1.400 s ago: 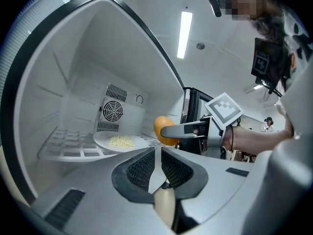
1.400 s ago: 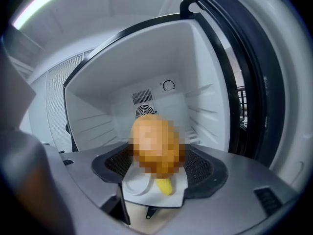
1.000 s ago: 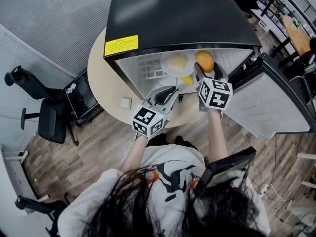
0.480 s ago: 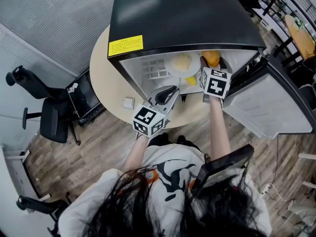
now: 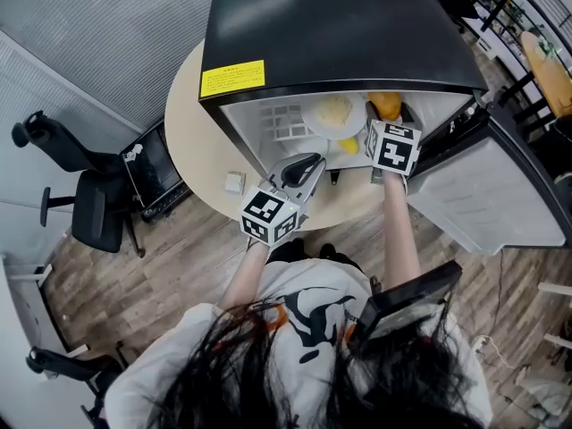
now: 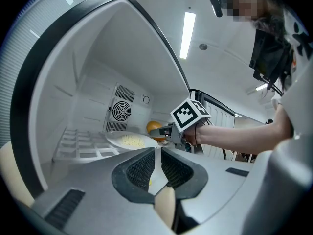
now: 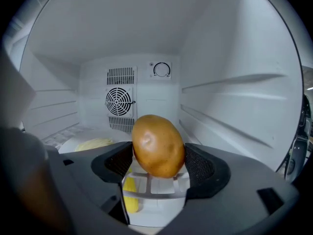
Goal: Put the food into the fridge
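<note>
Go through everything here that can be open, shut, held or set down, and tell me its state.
Black mini fridge: door open.
Right gripper: shut on a brown oval potato, inside the fridge.
Potato: held above the white grid shelf, not set down.
Left gripper: shut, empty, in front of the fridge.
White plate of yellow food: resting on the shelf.

**Free Spot Beside the Plate**

The plate [image 6: 113, 137] takes the left of the fridge shelf [image 7: 161, 186]. The right part is bare, and the right gripper [image 7: 159, 164] with its potato [image 7: 158, 143] hangs over it. The open door [image 5: 474, 186] stands further right.
</note>
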Tool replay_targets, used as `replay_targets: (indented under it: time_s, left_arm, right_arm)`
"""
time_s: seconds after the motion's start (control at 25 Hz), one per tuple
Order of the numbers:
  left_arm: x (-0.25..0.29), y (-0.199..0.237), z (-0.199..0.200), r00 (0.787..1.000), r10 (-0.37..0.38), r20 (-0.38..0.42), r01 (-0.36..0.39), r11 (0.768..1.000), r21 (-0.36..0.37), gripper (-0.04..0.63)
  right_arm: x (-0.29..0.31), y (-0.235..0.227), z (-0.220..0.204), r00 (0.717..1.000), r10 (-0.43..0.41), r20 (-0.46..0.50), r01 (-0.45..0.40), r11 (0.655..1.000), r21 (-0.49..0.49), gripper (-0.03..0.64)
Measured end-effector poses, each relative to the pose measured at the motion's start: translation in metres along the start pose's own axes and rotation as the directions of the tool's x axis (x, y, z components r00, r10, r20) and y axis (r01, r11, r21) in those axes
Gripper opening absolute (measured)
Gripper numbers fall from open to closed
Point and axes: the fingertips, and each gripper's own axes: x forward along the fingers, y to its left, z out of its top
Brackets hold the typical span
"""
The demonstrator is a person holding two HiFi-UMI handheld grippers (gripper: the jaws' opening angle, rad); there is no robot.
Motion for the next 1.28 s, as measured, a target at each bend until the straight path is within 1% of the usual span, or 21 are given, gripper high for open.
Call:
replay_targets:
  time_s: [0.08,0.2,0.4,0.68,1.04,1.28]
  left_arm:
    - [0.0,0.0,0.0,1.0,0.002,-0.001,-0.002,1.0,0.0,0.041]
    - [0.0,-0.001,-0.001,1.0,0.004,-0.003,-0.004,1.0,0.001,0.041]
    - [0.0,-0.003,-0.004,1.0,0.006,-0.011,-0.006,1.0,0.001,0.041]
    - [0.001,-0.006,-0.006,1.0,0.007,-0.02,-0.007,1.0,0.005,0.041]
    - [0.002,-0.003,-0.007,0.999,0.032,-0.016,-0.032,0.999,0.004,0.041]
    - [0.002,-0.004,-0.005,0.999,0.046,-0.013,-0.046,0.999,0.004,0.041]
  right_arm:
    - [0.001,0.002,-0.002,1.0,0.014,-0.009,-0.014,1.0,-0.008,0.331]
    - [0.002,0.002,-0.005,1.0,0.03,-0.008,-0.03,1.0,0.006,0.331]
    - [-0.001,0.002,-0.006,0.999,0.035,-0.007,-0.035,0.999,0.002,0.331]
    - [-0.009,0.002,0.002,0.998,0.051,0.02,-0.051,0.999,0.008,0.331]
    - [-0.029,0.011,0.01,0.99,0.12,0.078,-0.125,0.99,0.06,0.331]
    - [-0.047,0.02,0.019,0.974,0.187,0.131,-0.201,0.975,0.1,0.331]
